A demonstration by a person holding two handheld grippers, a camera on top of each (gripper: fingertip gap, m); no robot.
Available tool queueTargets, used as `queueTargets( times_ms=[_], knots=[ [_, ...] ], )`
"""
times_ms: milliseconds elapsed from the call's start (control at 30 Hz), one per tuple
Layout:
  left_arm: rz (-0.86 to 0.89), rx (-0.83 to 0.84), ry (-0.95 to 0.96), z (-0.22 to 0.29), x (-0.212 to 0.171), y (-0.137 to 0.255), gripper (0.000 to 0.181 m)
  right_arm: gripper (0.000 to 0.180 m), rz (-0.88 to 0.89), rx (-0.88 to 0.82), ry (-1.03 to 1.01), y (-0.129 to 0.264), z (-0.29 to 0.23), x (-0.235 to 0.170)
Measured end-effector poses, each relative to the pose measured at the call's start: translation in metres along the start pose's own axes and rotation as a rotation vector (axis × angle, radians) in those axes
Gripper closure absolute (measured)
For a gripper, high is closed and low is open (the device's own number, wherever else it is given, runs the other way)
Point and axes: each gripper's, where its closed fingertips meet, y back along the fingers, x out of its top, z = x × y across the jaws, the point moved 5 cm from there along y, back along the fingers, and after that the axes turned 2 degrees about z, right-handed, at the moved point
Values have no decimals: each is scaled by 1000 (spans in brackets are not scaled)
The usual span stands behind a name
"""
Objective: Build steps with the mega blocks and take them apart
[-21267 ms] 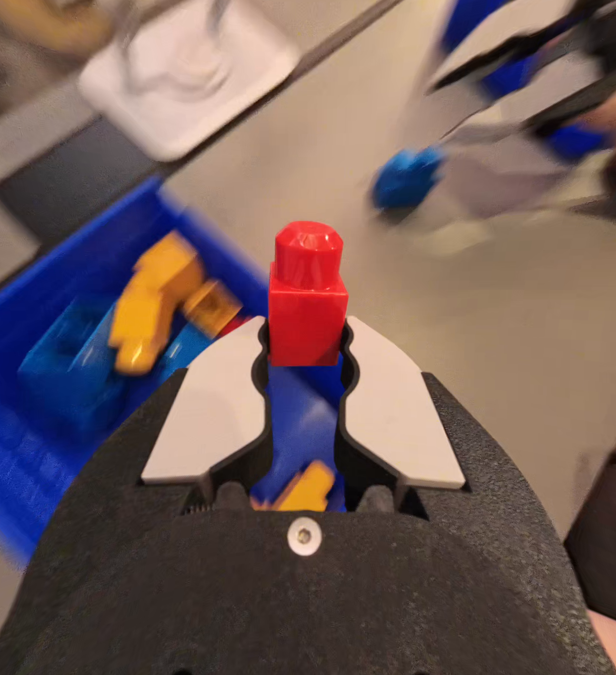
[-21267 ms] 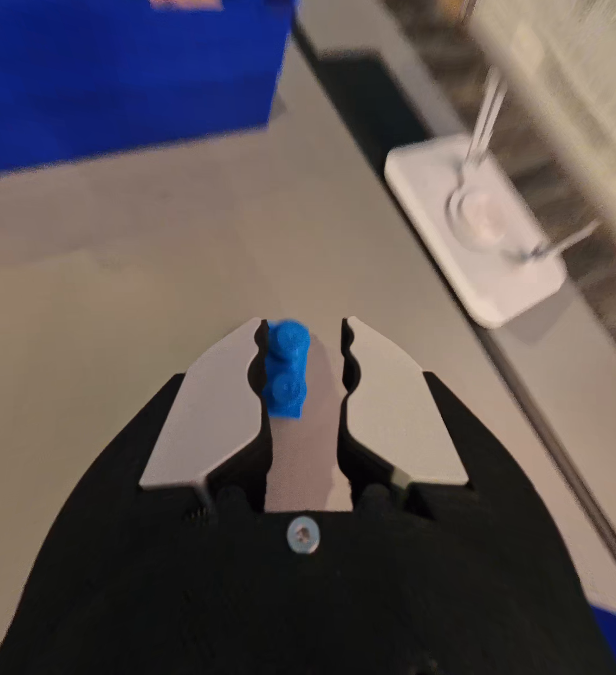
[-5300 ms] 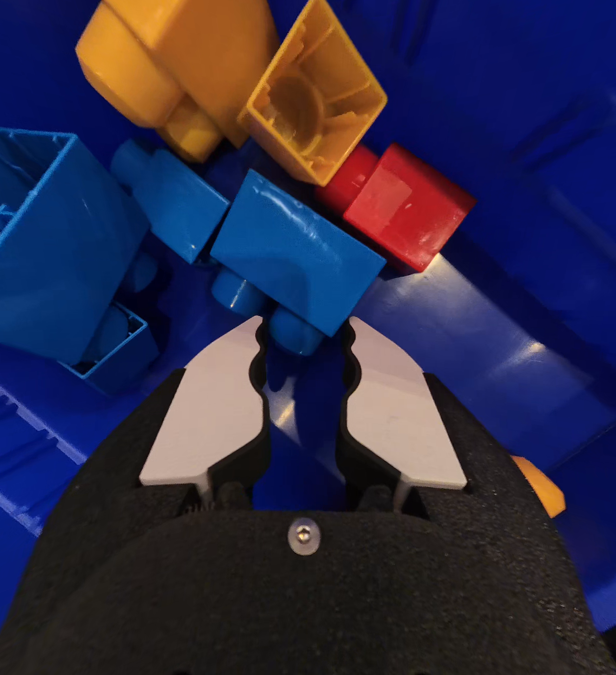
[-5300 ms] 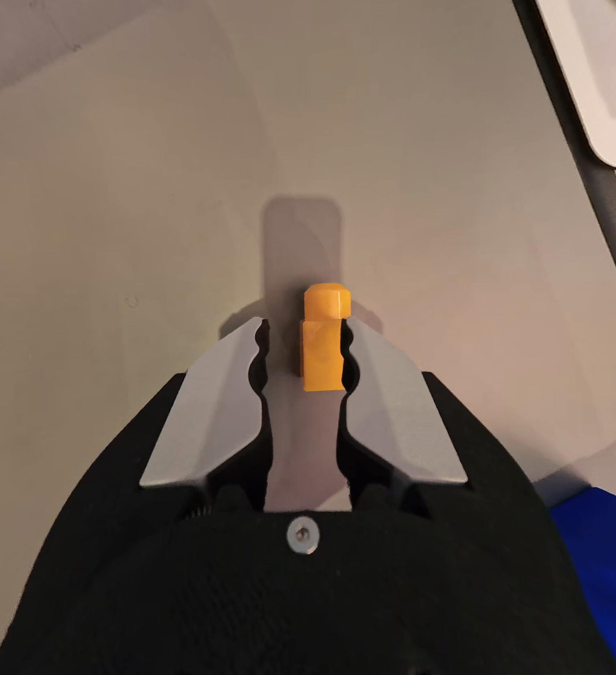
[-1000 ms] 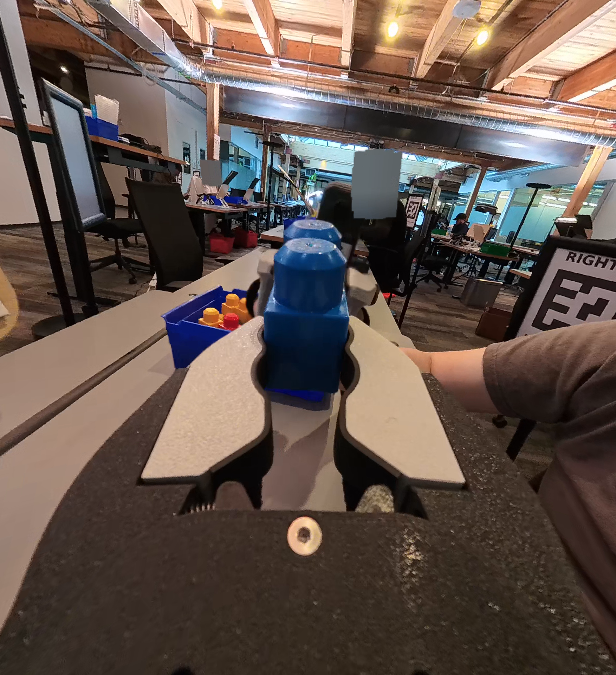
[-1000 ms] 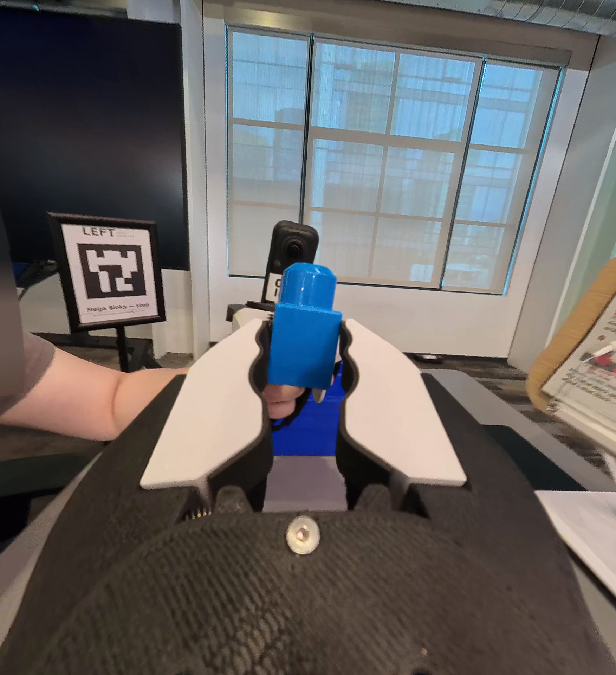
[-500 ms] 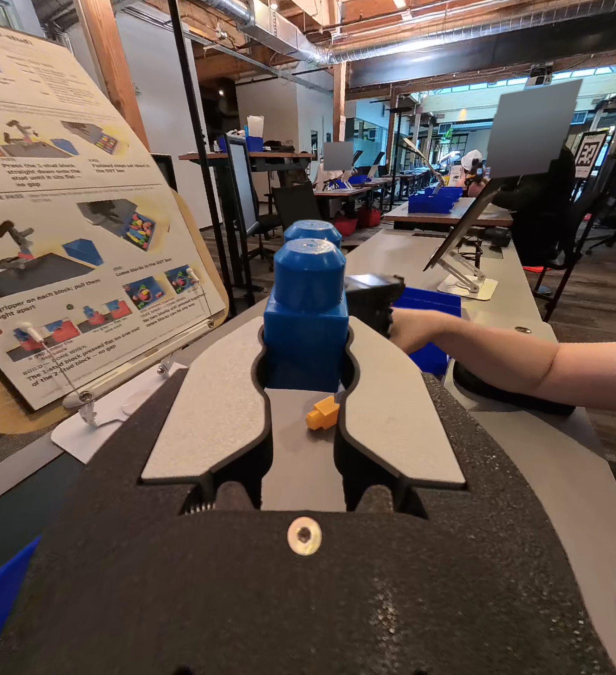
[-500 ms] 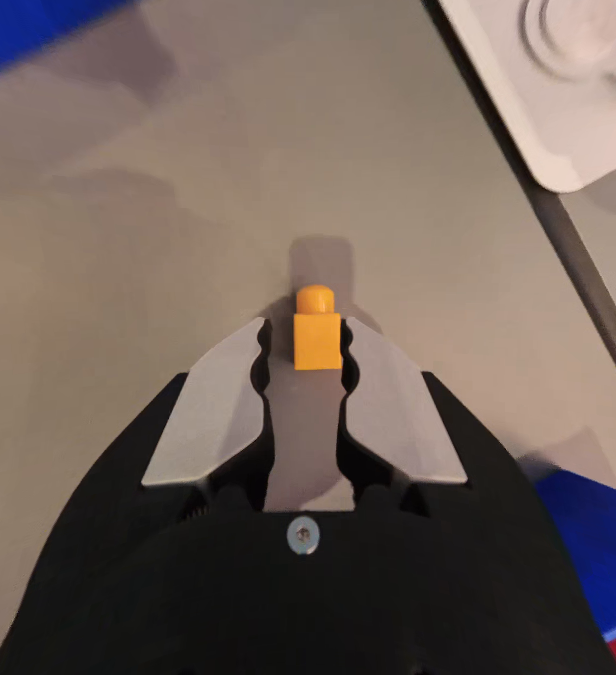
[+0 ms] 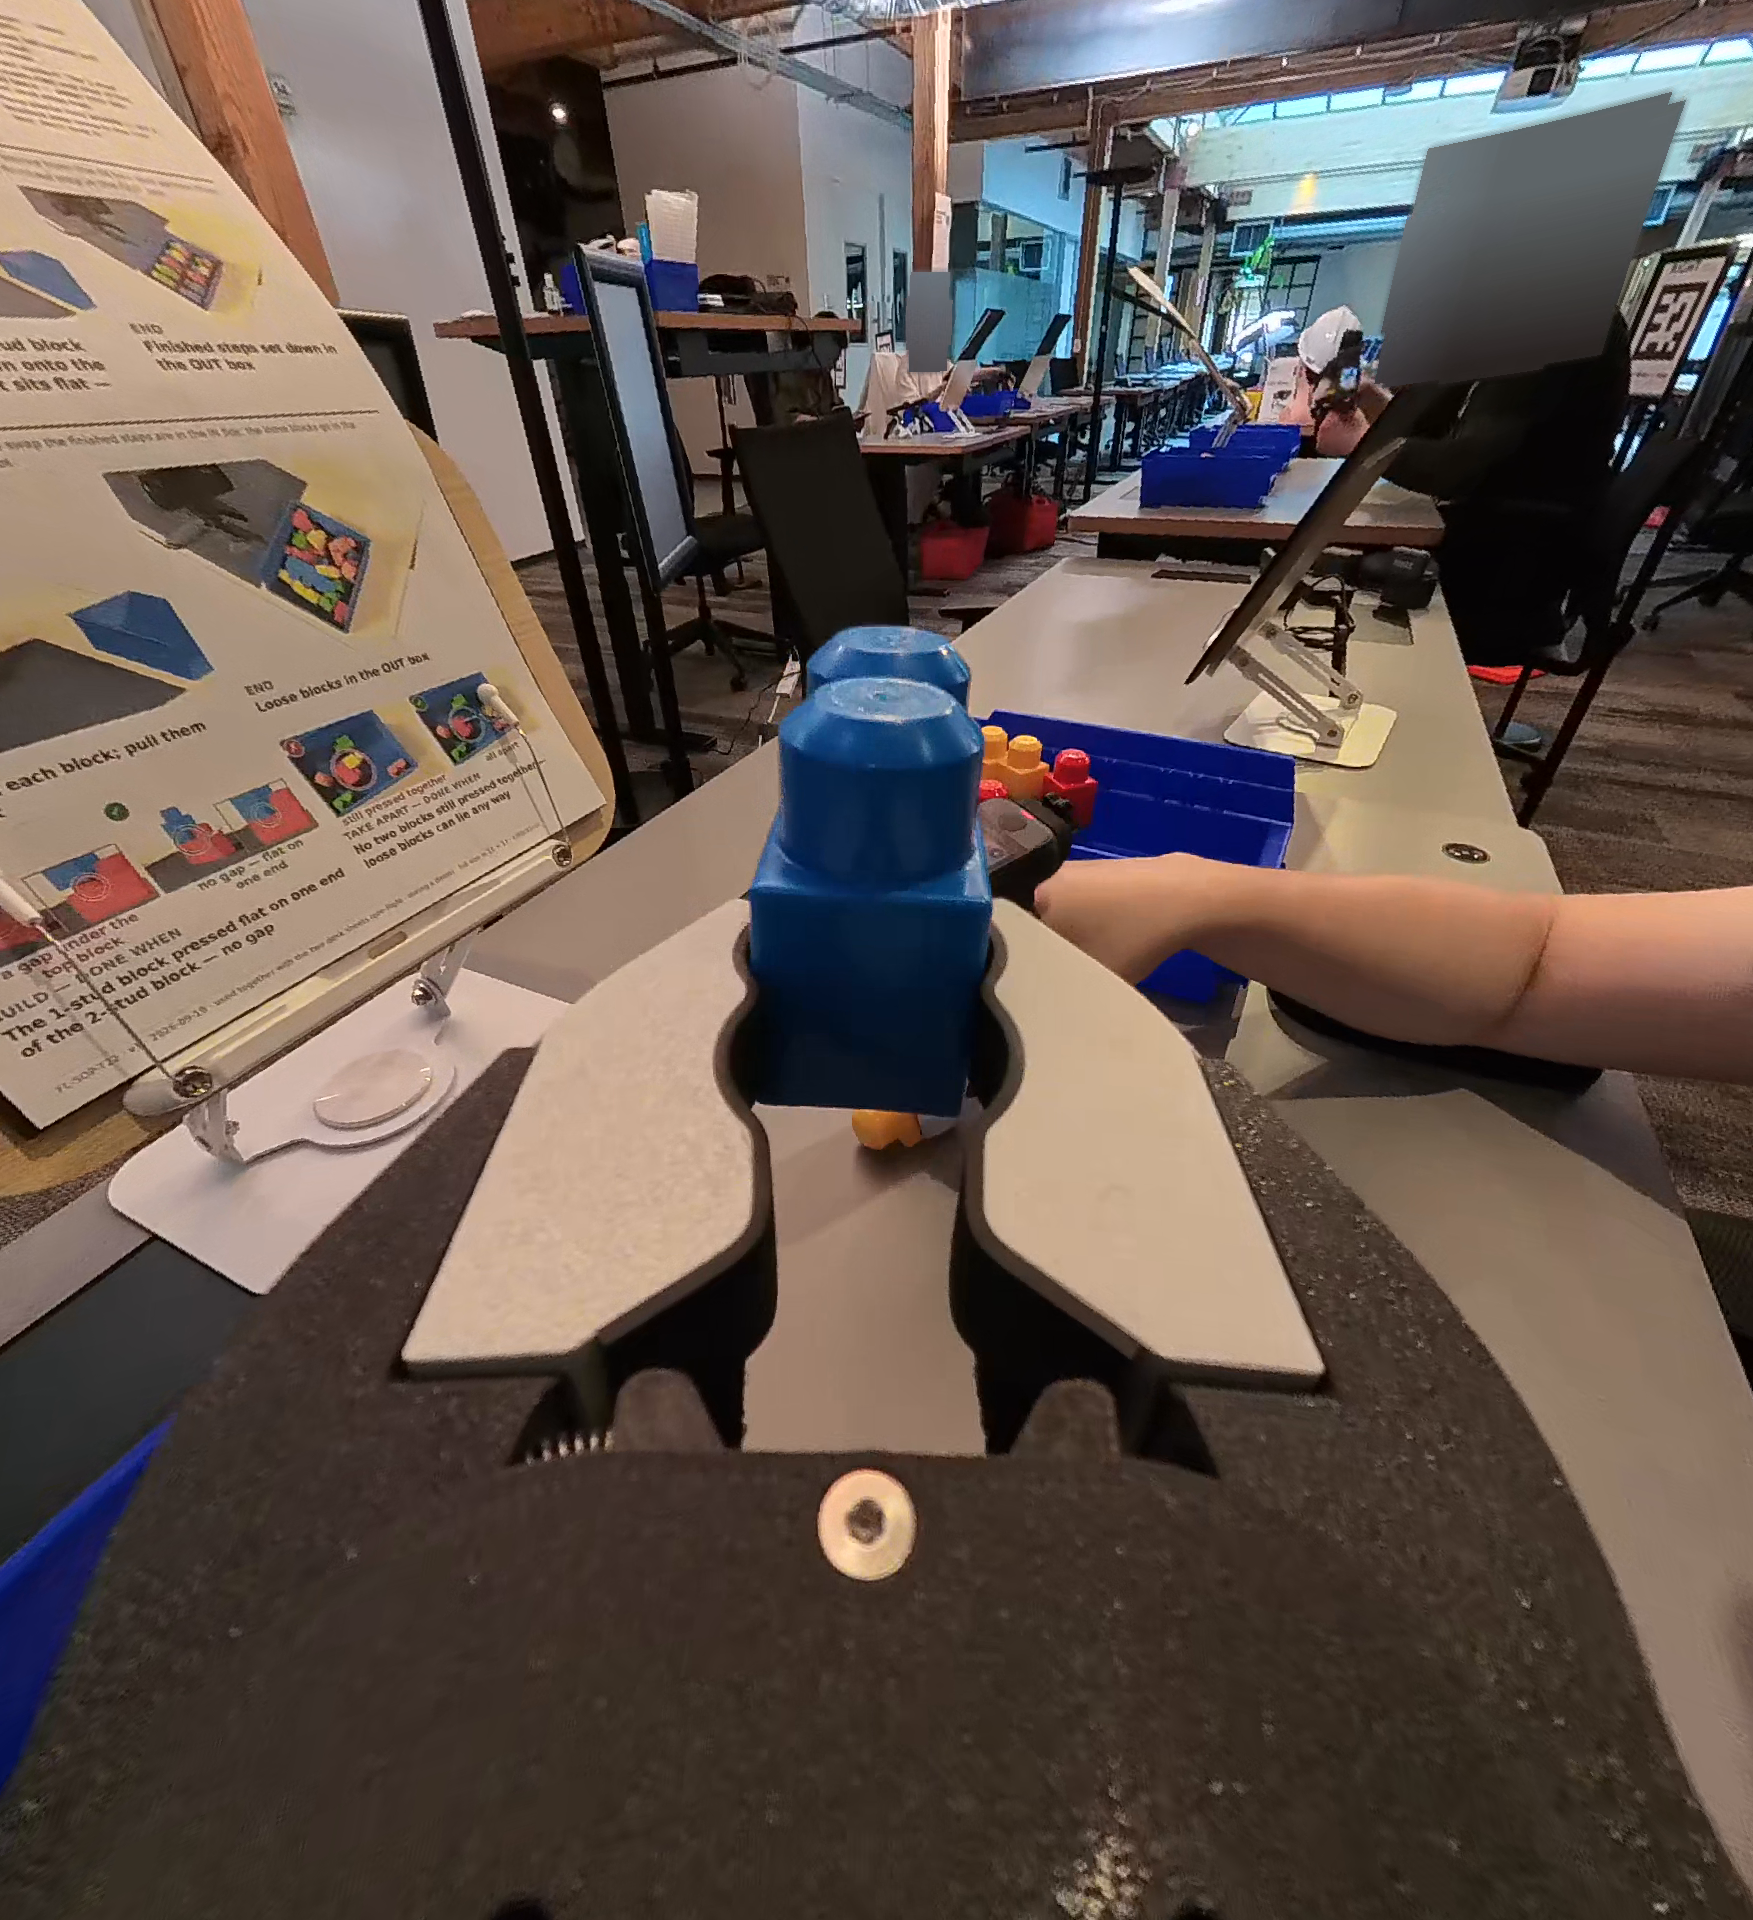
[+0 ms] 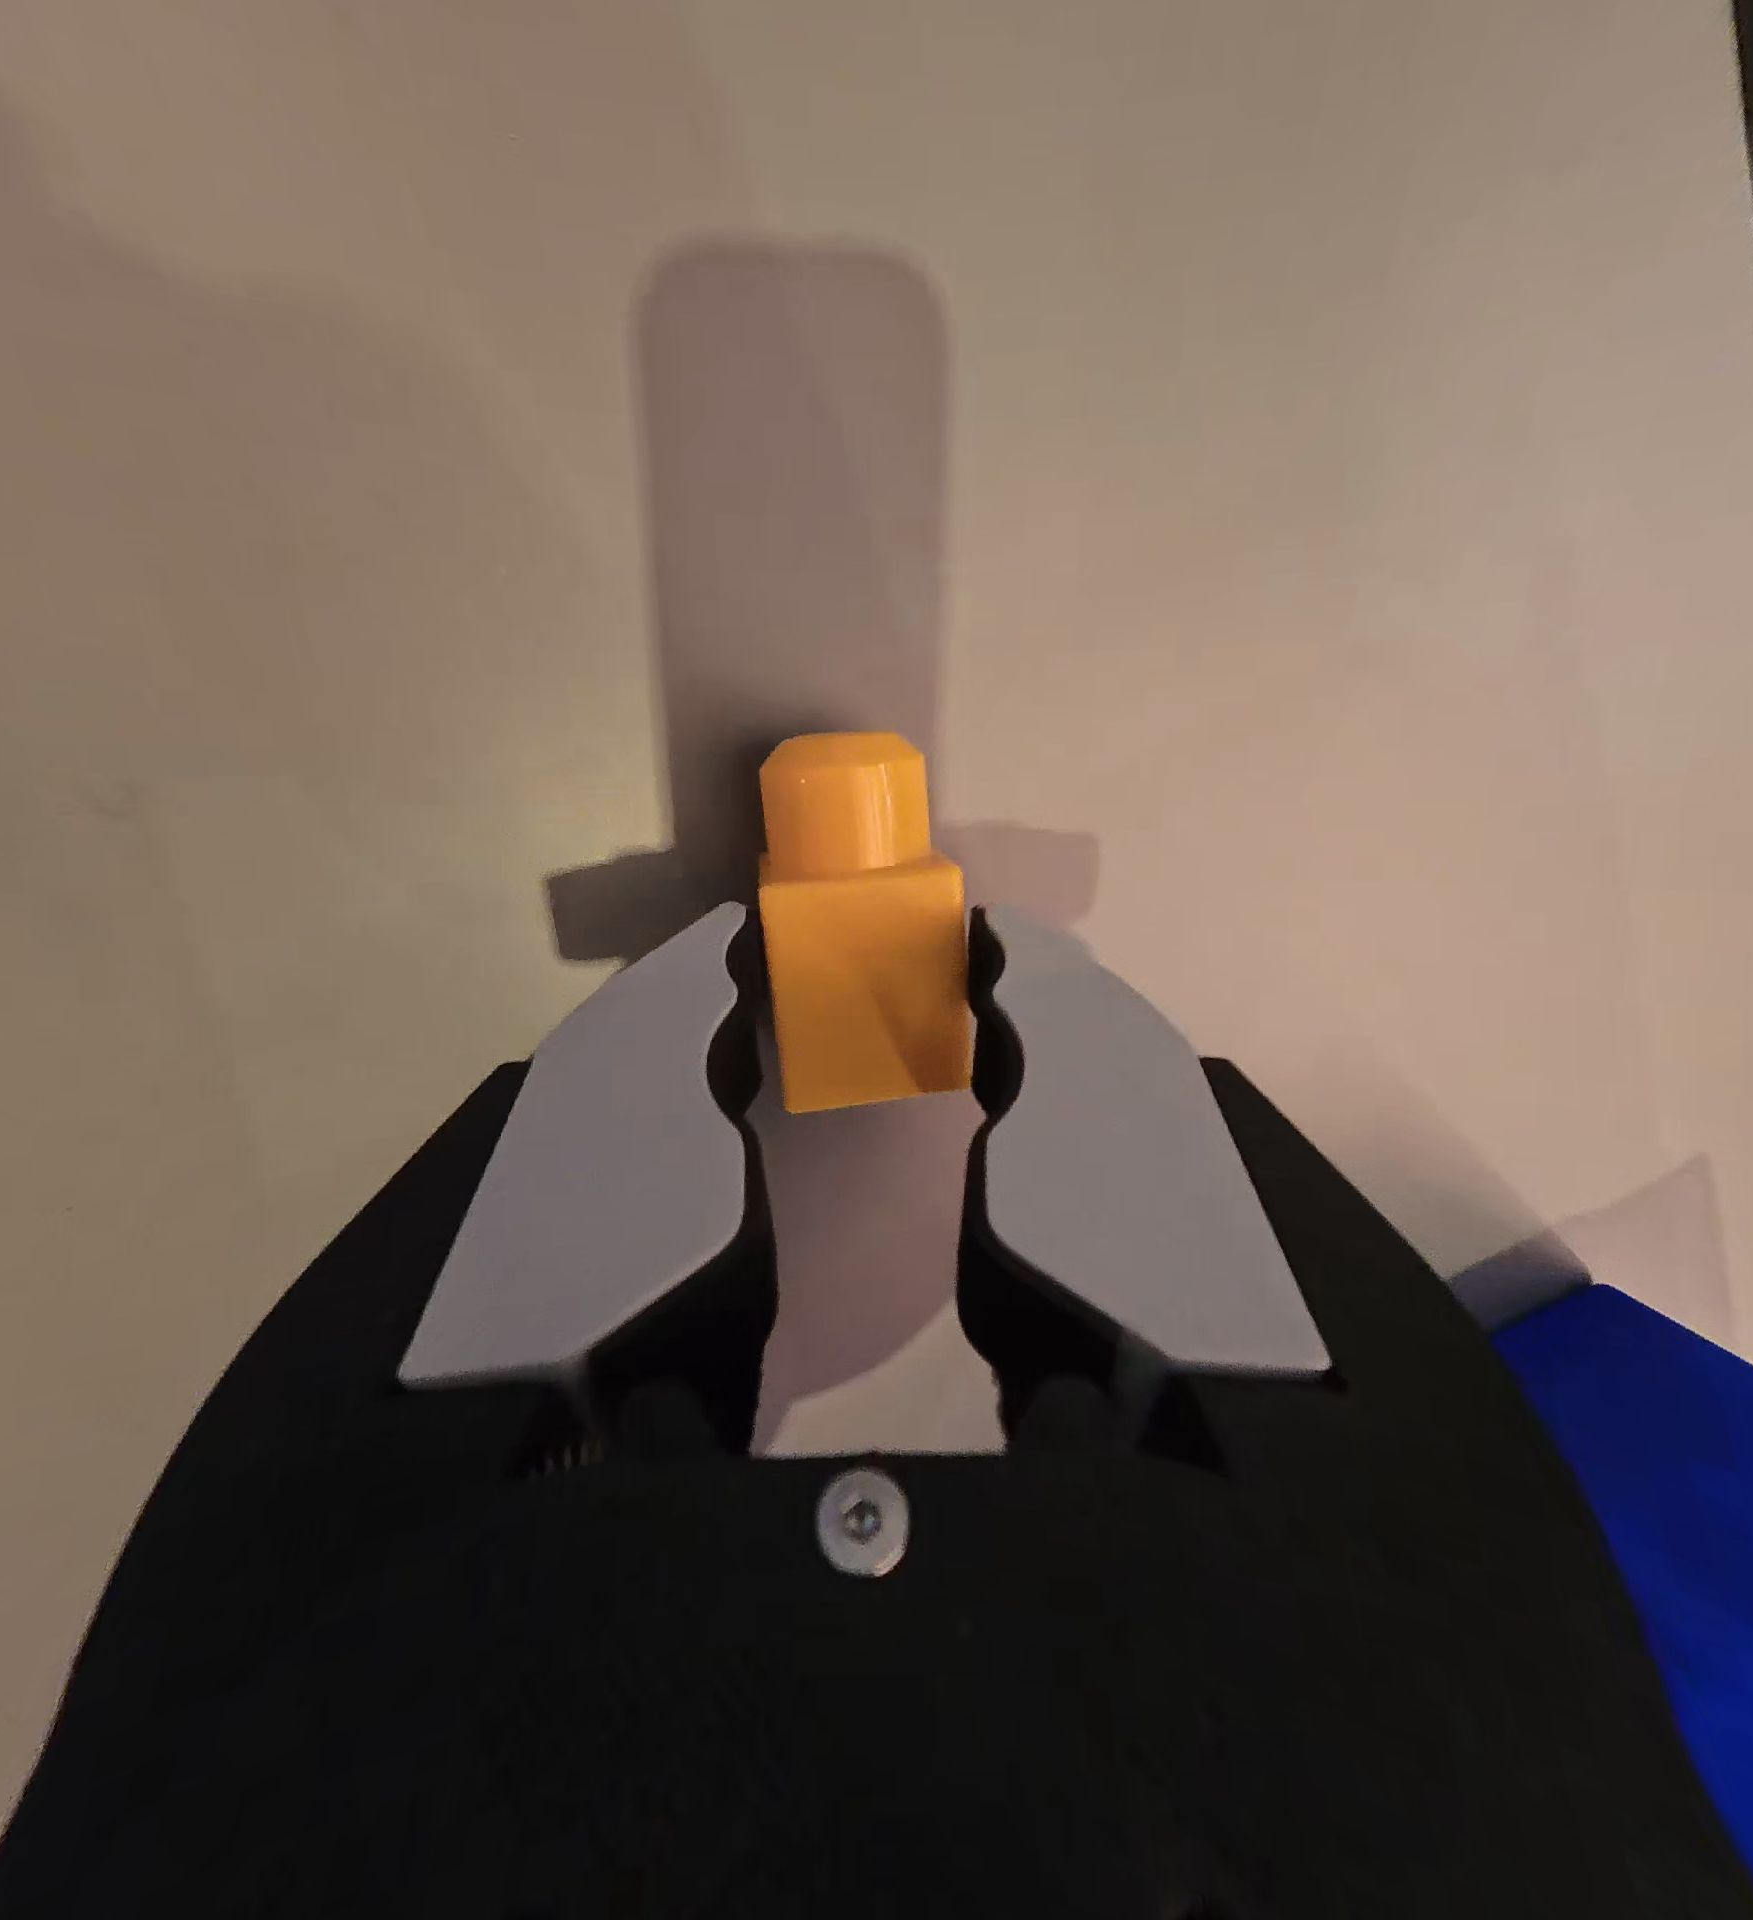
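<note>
Two claws, left claw (image 9: 870, 1029) clamping blue two-stud block (image 9: 870, 935), right claw (image 10: 856, 1023) spread around orange block (image 10: 867, 997)

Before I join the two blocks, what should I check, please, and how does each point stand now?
1. Left gripper shut on the blue two-stud block: ok.
2. Its studs point up: ok.
3. Orange block sits between the fingertips of the right gripper: ok.
4. Right gripper closed firmly on the orange block: cannot tell.
5. Orange block lifted off the table: cannot tell.

Instruction board (image 9: 176, 582) left, blue bin (image 9: 1173, 800) ahead.
</note>
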Motion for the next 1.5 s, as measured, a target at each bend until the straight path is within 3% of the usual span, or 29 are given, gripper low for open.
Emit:
queueTargets(
  times_ms=[133,200,367,500,667,833,1000,1500],
  knots=[
    [-9,5,-2,0,-3,-2,145,143,7,30,10,7,0,-1],
    [0,-5,10,0,-4,-5,145,143,97,34,-14,26,4,5],
    [3,-96,89,8,-20,-29,145,143,649,141,-93,124,1,36],
    [2,-208,185,23,-42,-60,145,143,1123,167,-30,196,-13,43],
    [-42,-284,241,41,-64,-87,145,143,1466,354,-95,232,-26,40],
    [-47,-323,256,52,-67,-95,145,143,1509,589,-149,222,-37,46],
    [-55,-311,252,56,-68,-99,145,143,1452,645,-178,202,-41,54],
    [47,-397,411,54,-62,-97,145,143,1462,602,-186,202,-49,53]
  ],
)
